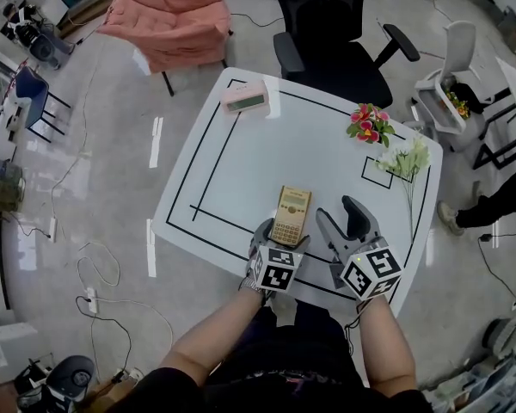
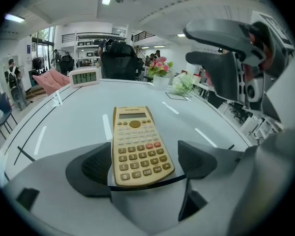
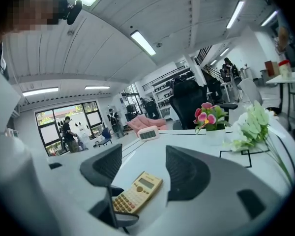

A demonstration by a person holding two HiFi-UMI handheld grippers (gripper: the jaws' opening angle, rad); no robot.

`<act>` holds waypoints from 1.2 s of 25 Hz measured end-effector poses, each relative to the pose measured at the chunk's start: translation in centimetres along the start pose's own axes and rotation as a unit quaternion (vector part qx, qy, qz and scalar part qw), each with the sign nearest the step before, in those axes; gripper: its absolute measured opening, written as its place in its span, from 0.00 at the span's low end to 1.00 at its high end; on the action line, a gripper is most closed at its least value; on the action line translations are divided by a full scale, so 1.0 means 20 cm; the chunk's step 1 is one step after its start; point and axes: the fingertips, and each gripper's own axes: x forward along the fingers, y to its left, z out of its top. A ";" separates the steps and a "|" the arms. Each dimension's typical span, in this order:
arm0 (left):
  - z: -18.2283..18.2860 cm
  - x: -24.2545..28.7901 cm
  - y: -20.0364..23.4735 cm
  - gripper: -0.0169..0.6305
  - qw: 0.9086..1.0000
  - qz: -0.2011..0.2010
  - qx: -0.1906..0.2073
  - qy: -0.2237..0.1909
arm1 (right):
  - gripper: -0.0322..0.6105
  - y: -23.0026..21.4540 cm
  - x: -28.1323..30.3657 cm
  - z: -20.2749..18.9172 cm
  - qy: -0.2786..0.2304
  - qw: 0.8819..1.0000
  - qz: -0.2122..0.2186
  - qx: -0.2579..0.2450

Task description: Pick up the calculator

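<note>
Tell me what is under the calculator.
Only the white table shows around the calculator, which lies flat on it between the open left tongs. The patch directly beneath is covered by its body.

**Head view:** my head camera looks steeply down on the white table (image 1: pixel 241 170). **Left and right gripper views:** my claw cameras sit low at its near edge, facing the black chair (image 1: pixel 331 50). All three share the calculator (image 1: pixel 291 214), which is close in both gripper views.

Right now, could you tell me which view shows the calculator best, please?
The left gripper view: the calculator lies close, keys plain, between the parted jaws of the left gripper. Head view shows it small; right gripper view, partly hidden.
</note>
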 end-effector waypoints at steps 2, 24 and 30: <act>-0.01 0.01 0.01 0.66 1.000 0.007 -0.002 0.005 | 0.46 -0.02 0.01 -0.01 0.004 1.000 0.001 0.004; 0.04 -0.03 0.07 0.58 0.996 -0.032 -0.079 -0.031 | 0.46 -0.10 0.15 -0.27 0.070 0.993 0.030 0.093; 0.02 -0.02 0.08 0.49 0.997 -0.045 -0.065 -0.017 | 0.46 -0.12 0.20 -0.36 0.093 0.989 0.032 0.114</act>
